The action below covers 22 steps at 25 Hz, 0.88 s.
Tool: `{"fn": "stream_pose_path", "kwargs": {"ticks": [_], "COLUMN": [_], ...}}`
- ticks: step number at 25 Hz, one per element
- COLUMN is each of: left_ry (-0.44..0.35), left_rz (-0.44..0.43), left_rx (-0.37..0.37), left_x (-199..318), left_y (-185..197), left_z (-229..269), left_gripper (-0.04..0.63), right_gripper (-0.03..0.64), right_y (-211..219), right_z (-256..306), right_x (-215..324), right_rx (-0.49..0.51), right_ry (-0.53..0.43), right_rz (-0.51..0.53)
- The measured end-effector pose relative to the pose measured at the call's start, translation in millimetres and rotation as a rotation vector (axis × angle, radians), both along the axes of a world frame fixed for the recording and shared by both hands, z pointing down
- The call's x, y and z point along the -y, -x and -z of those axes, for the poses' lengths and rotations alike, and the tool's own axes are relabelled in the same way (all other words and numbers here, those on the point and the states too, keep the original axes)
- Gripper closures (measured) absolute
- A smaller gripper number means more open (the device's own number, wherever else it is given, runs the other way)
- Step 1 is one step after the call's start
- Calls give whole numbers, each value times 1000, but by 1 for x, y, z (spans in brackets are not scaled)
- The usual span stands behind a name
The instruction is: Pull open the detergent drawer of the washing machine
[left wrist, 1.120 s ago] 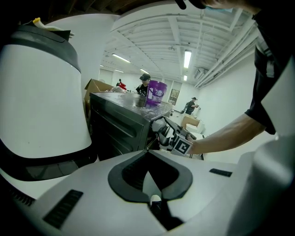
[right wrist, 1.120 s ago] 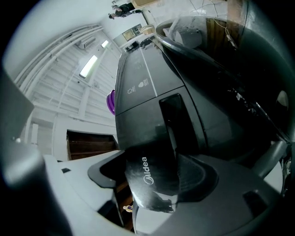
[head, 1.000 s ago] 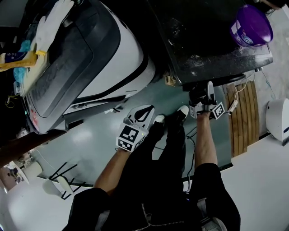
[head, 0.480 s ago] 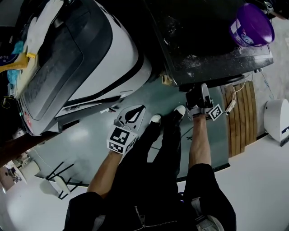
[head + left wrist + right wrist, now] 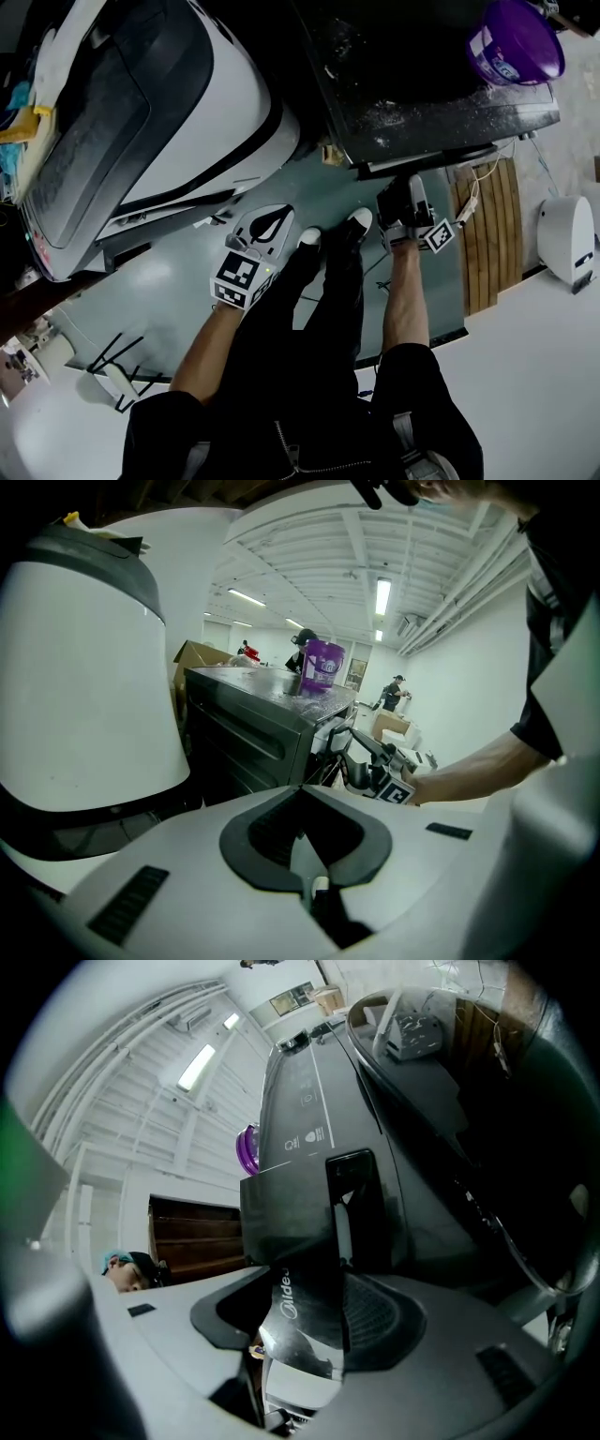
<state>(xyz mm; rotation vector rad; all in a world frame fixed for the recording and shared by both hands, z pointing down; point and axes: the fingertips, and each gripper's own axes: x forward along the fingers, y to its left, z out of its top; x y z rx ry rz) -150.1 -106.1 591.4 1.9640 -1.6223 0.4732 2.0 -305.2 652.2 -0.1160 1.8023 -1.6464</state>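
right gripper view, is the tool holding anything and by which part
The right tool is shut on the detergent drawer, gripping it by its dark front panel.

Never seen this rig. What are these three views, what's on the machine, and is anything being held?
There is no robot here: a person holds a two-jaw gripper in each hand. The head view comes from a camera on their head, looking steeply down at the floor. The other two cameras ride on the grippers and look along the jaws. In front stands a dark washing machine with a purple tub on its top. A white appliance is at the picture's left. The right gripper is closed on the glossy front of the detergent drawer. The left gripper is clear of both machines, jaws together, holding nothing.
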Motion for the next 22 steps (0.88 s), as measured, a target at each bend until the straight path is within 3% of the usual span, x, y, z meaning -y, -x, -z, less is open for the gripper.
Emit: {"fn": "stream_pose_path", "kwargs": {"ticks": [22], "left_ry": [-28], "left_rz": [-84], "left_rx": [6], "left_x": [12], "left_y": [-15], "left_z": [18], "left_gripper": [577], "right_gripper": [399], "right_y": [-22], "right_z": [-5], "right_x": [-16], "right_rx": [-22], "right_ry": [87], "right_rz": [-42]}}
